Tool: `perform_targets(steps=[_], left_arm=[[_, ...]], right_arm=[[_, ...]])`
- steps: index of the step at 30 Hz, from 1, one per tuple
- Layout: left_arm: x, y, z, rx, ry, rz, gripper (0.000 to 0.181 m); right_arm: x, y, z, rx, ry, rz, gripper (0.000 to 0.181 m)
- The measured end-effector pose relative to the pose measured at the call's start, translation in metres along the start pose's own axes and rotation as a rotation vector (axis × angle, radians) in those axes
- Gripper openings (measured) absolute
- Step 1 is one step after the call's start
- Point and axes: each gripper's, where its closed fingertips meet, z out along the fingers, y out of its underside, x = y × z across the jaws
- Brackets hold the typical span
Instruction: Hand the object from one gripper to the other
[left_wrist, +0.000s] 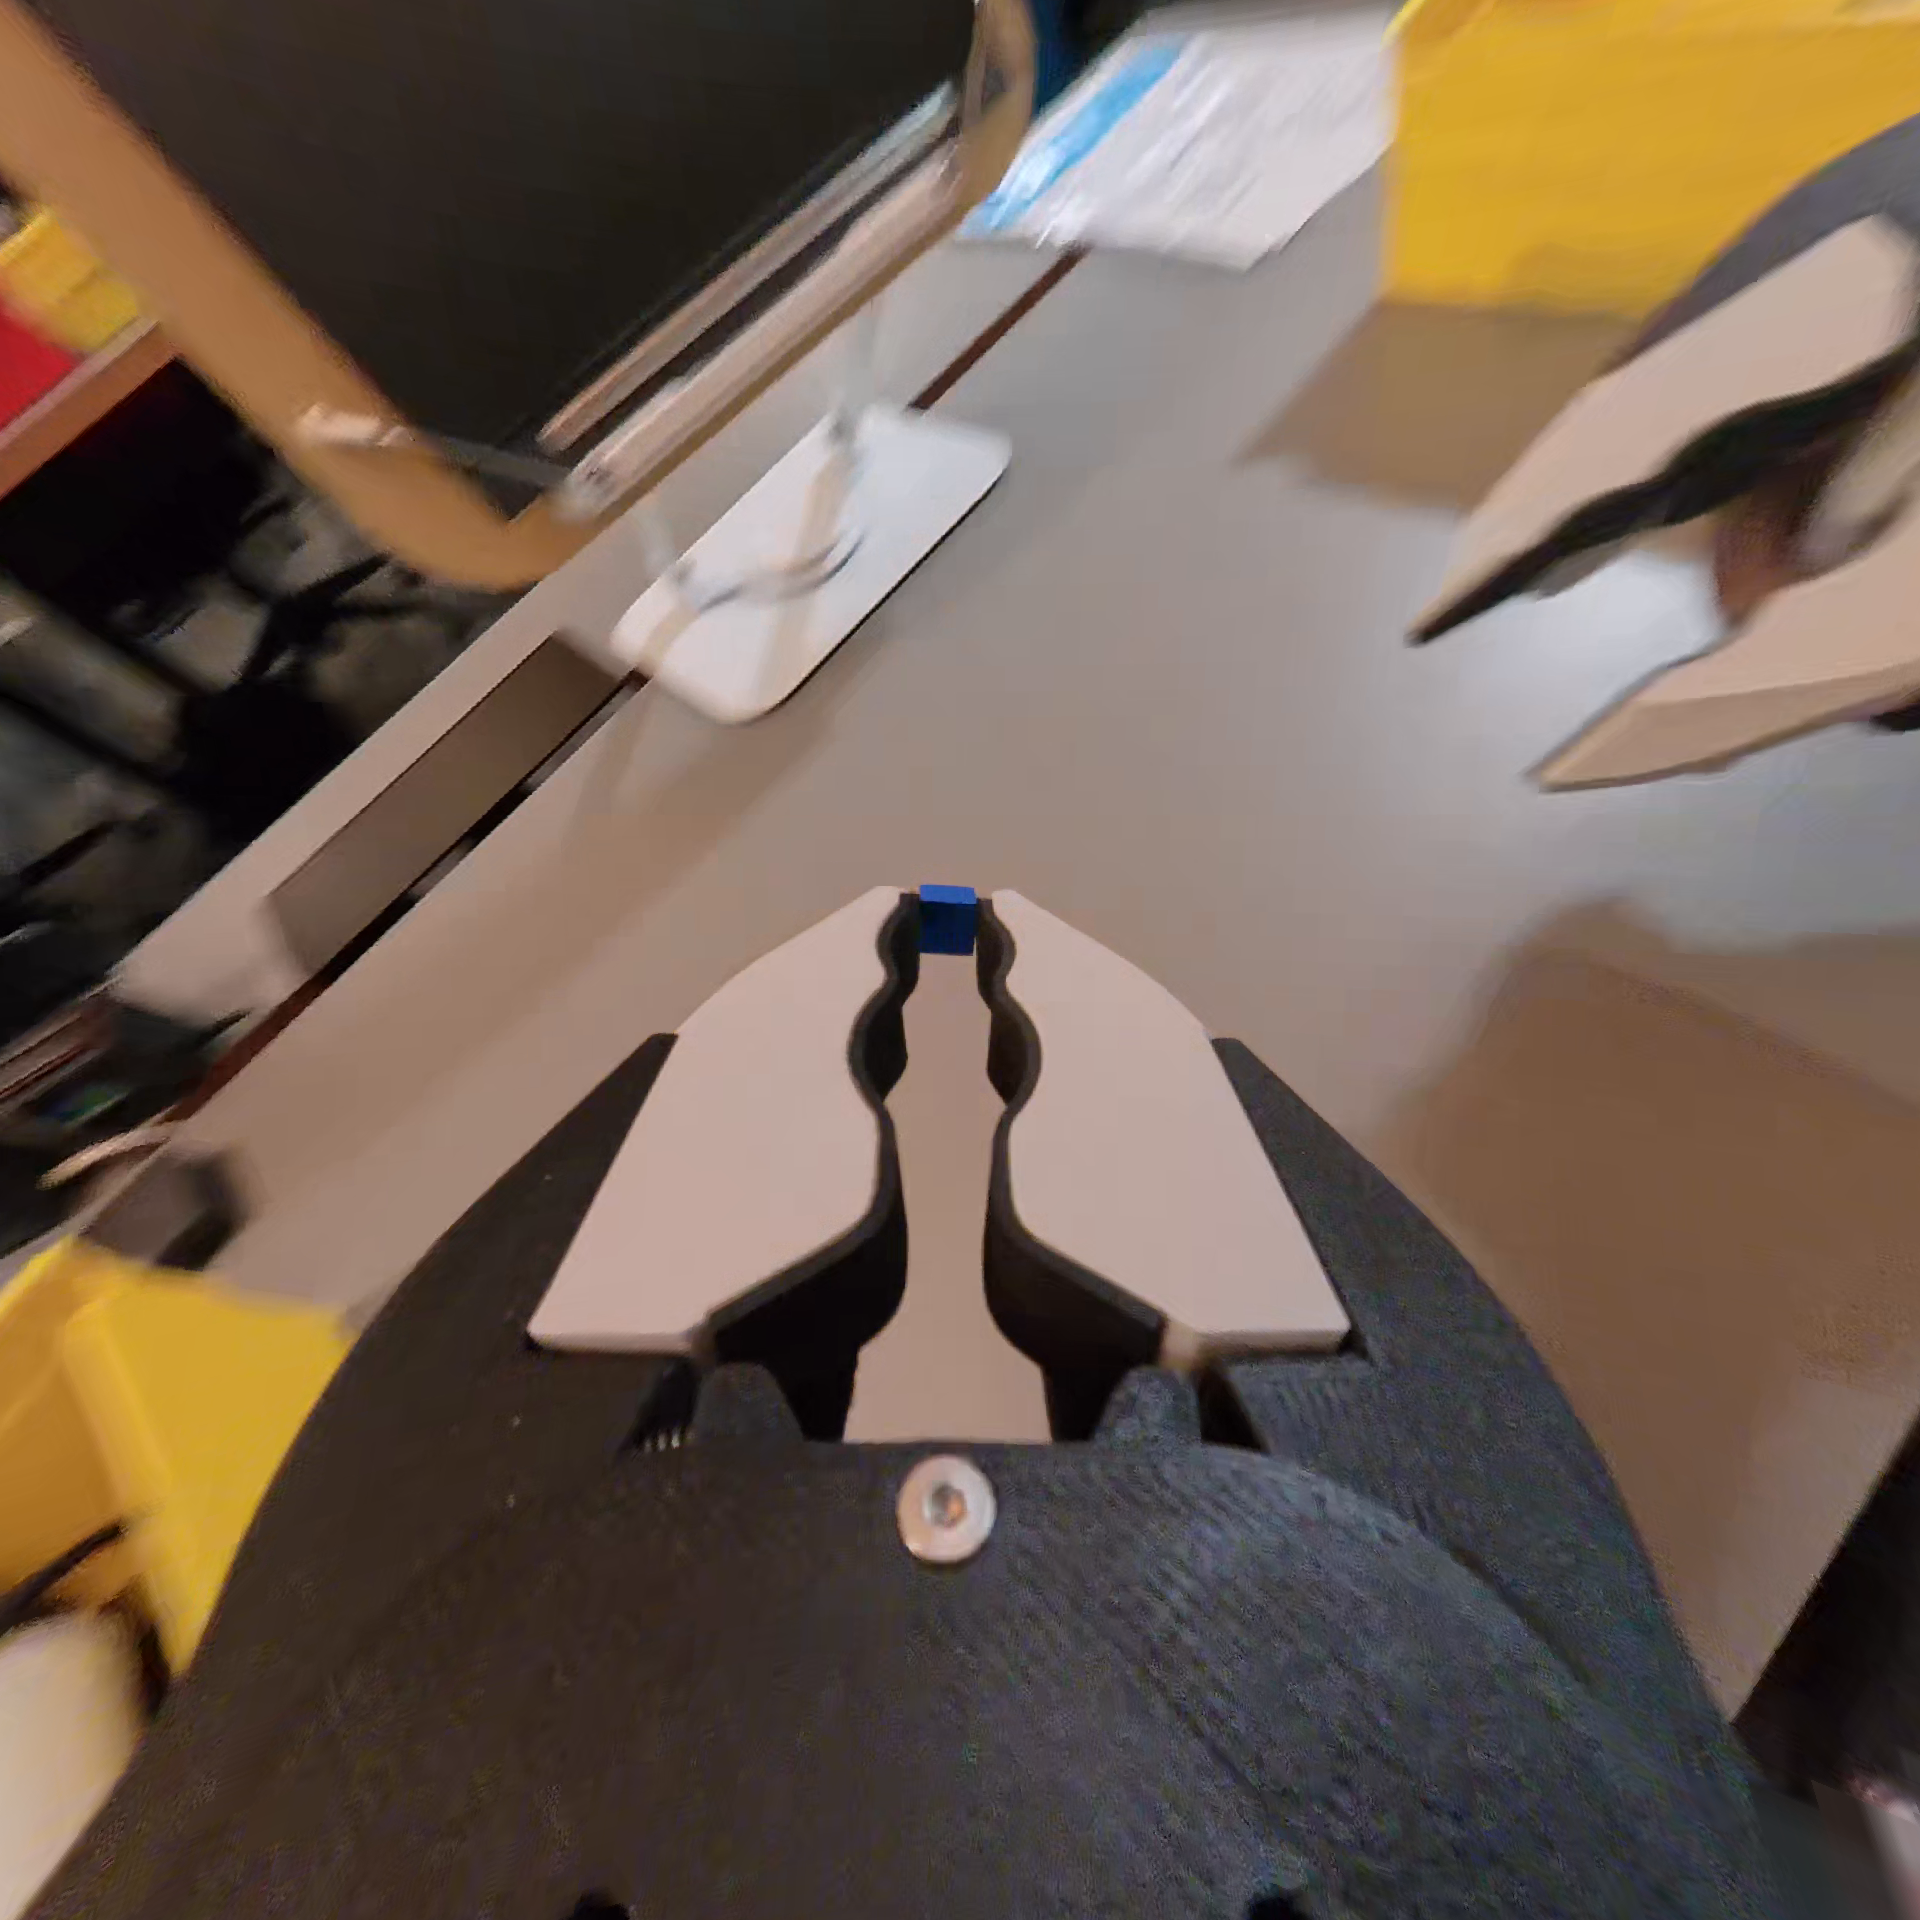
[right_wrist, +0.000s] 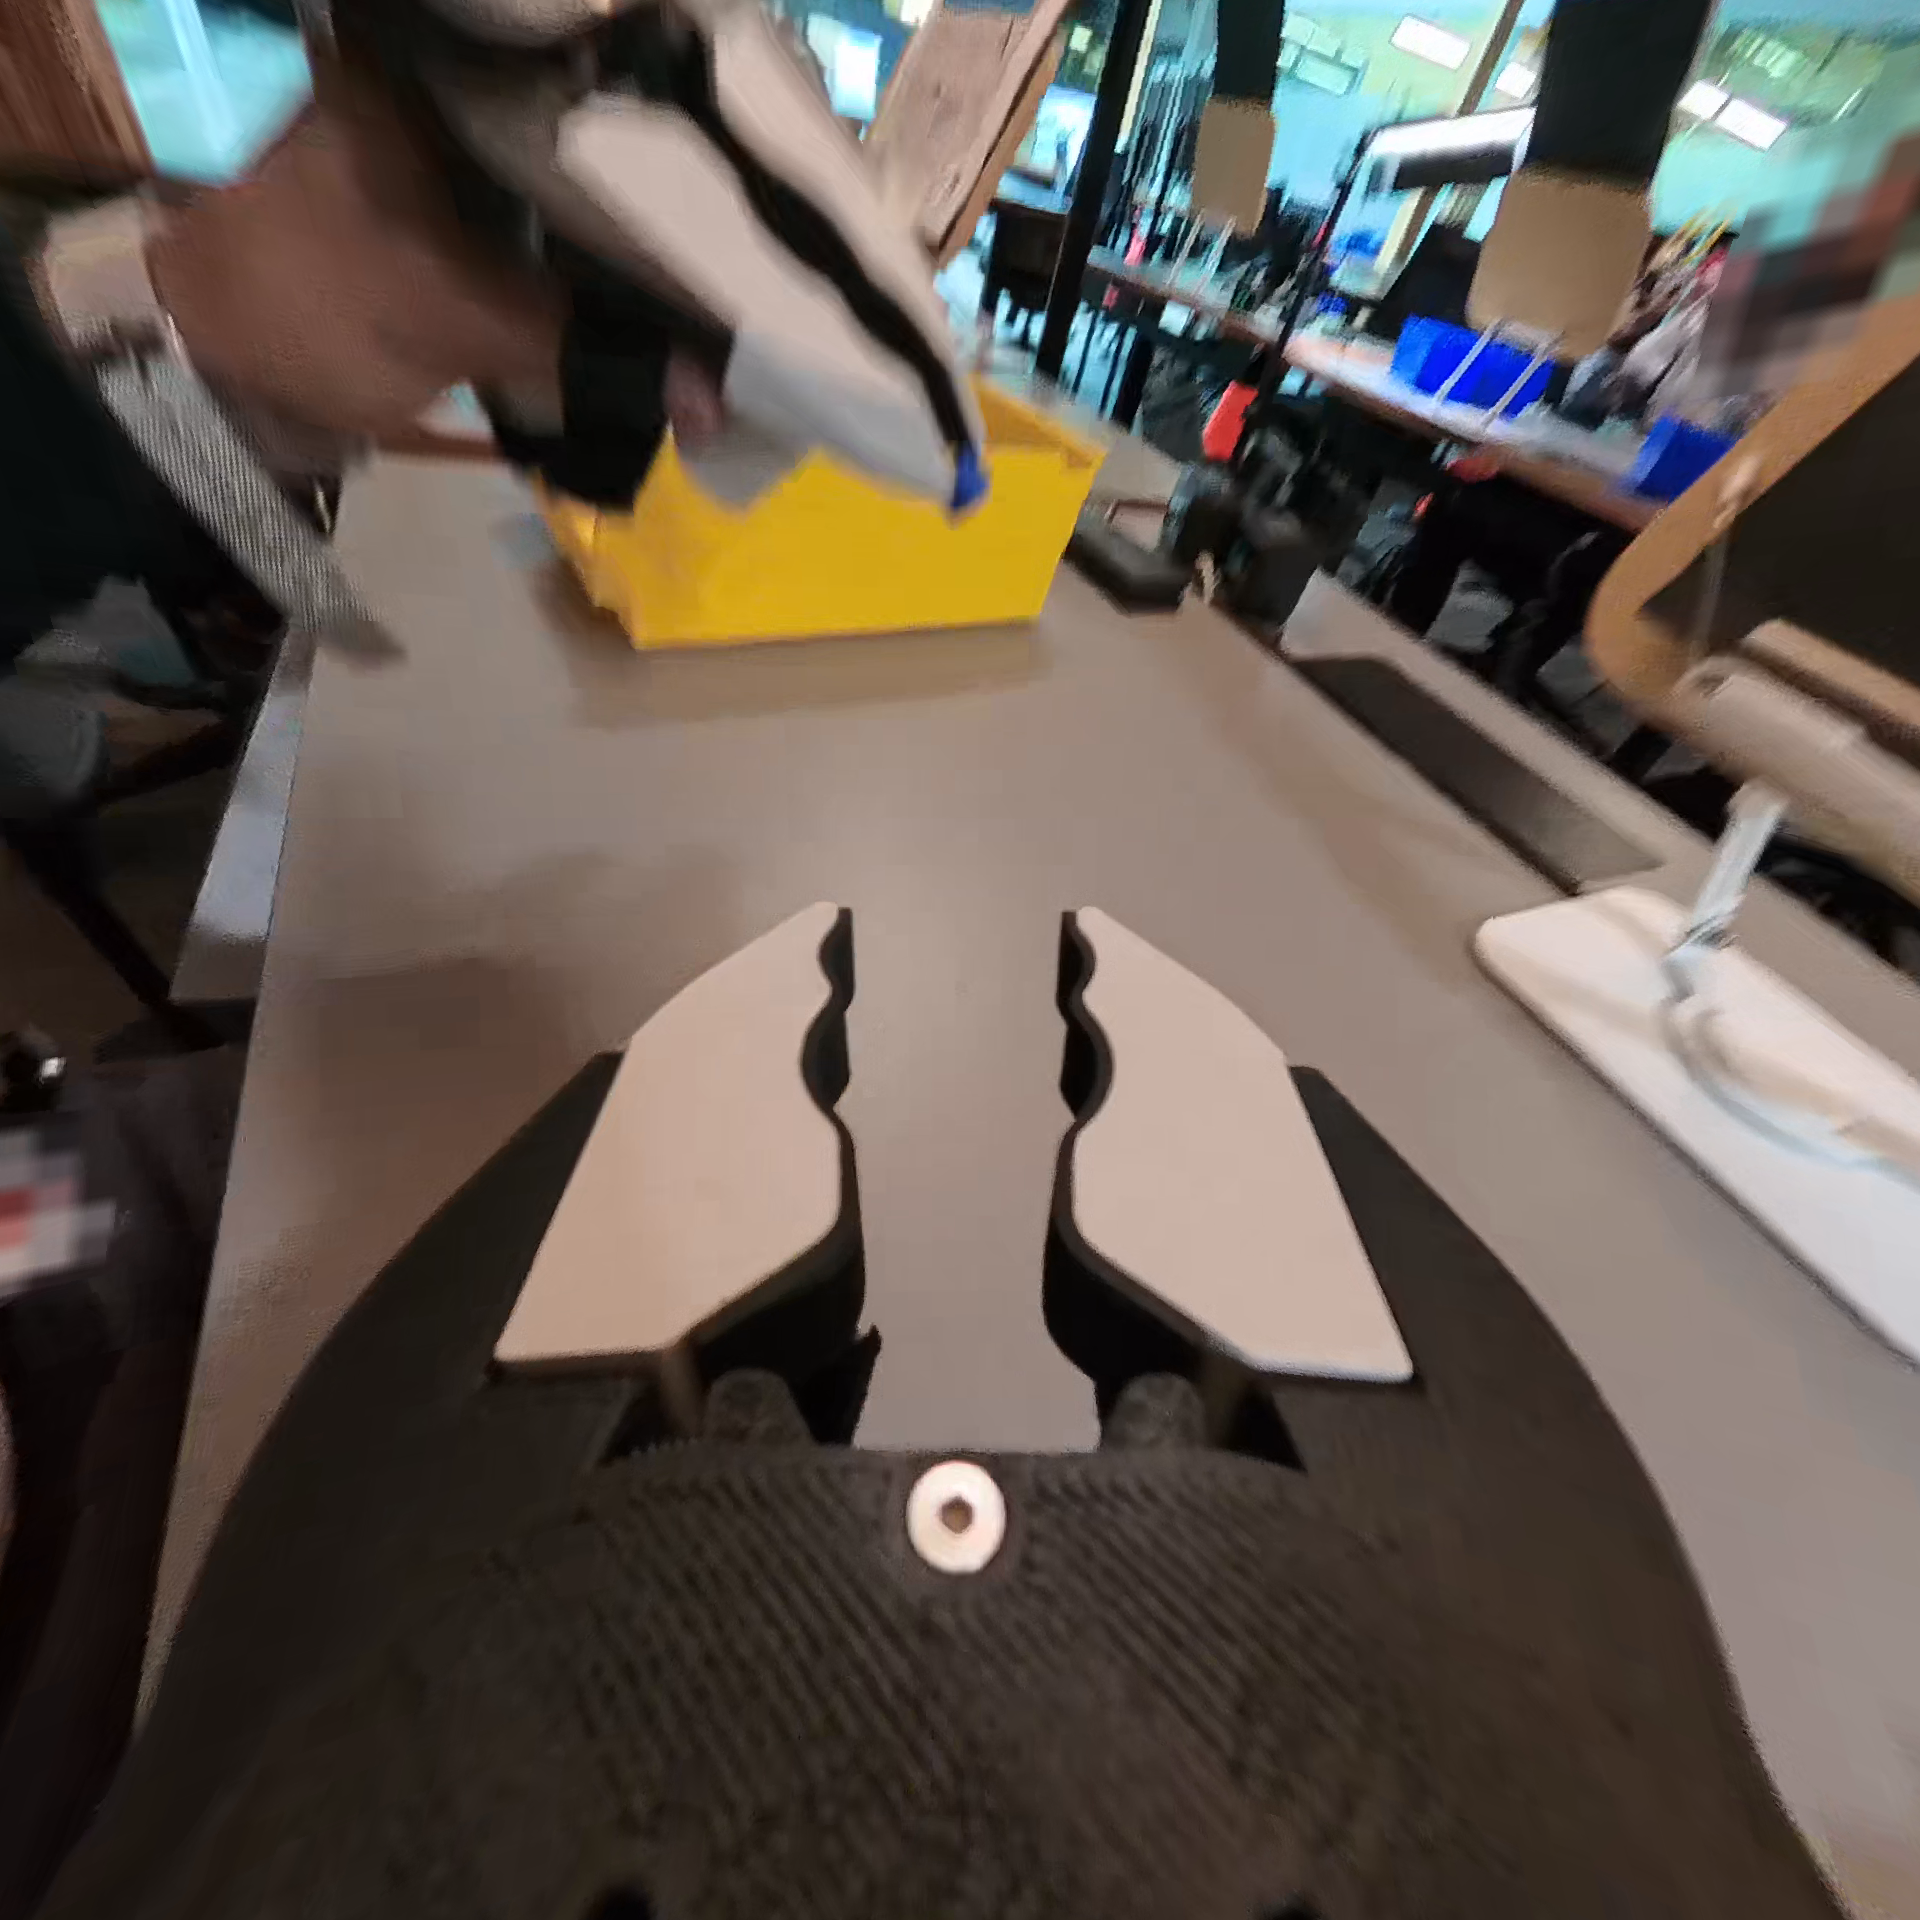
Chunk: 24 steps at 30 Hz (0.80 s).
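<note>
A small blue cube (left_wrist: 947, 918) is pinched between the tips of my left gripper (left_wrist: 947, 906), which is shut on it and held above the grey table (left_wrist: 1195, 779). In the right wrist view the left gripper (right_wrist: 961, 473) shows at the upper left, blurred, with the blue cube (right_wrist: 967, 480) at its tip over the yellow bin. My right gripper (right_wrist: 956, 930) is open and empty above the table. It also shows in the left wrist view (left_wrist: 1475, 707) at the right edge, jaws apart, well away from the cube.
A yellow bin (right_wrist: 831, 561) stands on the far part of the table. A monitor on a white stand base (left_wrist: 810, 561) stands at the table's edge, also in the right wrist view (right_wrist: 1714, 1091). White paper (left_wrist: 1195, 145) lies at the far end beside another yellow bin (left_wrist: 1621, 156). The grippers' ends are close to 12 cm from one another.
</note>
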Motion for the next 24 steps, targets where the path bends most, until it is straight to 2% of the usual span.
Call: perform_targets(steps=[1,4,6,9,12,14,16,21,24], left_arm=[[0.011,-0.008,0.006,0.066,0.056,-0.031,0.012],[0.048,-0.031,0.018,0.251,0.267,-0.124,0.011],[0.066,-0.042,0.024,0.352,0.39,-0.216,0.012],[0.089,-0.051,0.029,0.484,0.594,-0.388,0.012],[0.101,-0.049,0.031,0.576,0.757,-0.558,0.011],[0.105,-0.043,0.035,0.596,0.829,-0.641,0.011],[0.109,-0.037,0.036,0.59,0.909,-0.723,0.011],[0.116,-0.03,0.031,0.56,1.107,-0.879,0.011],[0.123,-0.023,0.034,0.5,1.21,-0.961,0.011]], right_arm=[[0.005,-0.015,-0.003,0.04,0.013,-0.002,0.038],[0.019,-0.048,-0.013,0.152,0.063,0.022,0.037],[0.024,-0.054,-0.021,0.218,0.078,0.082,0.036],[0.025,-0.042,-0.038,0.311,0.07,0.196,0.031],[0.029,-0.022,-0.058,0.405,0.06,0.287,0.026],[0.034,-0.012,-0.062,0.41,0.042,0.29,0.03],[0.032,-0.013,-0.061,0.412,-0.006,0.229,0.034],[0.002,-0.007,-0.042,0.316,-0.039,-0.117,0.025],[-0.013,0.002,-0.028,0.242,-0.058,-0.218,0.022]])
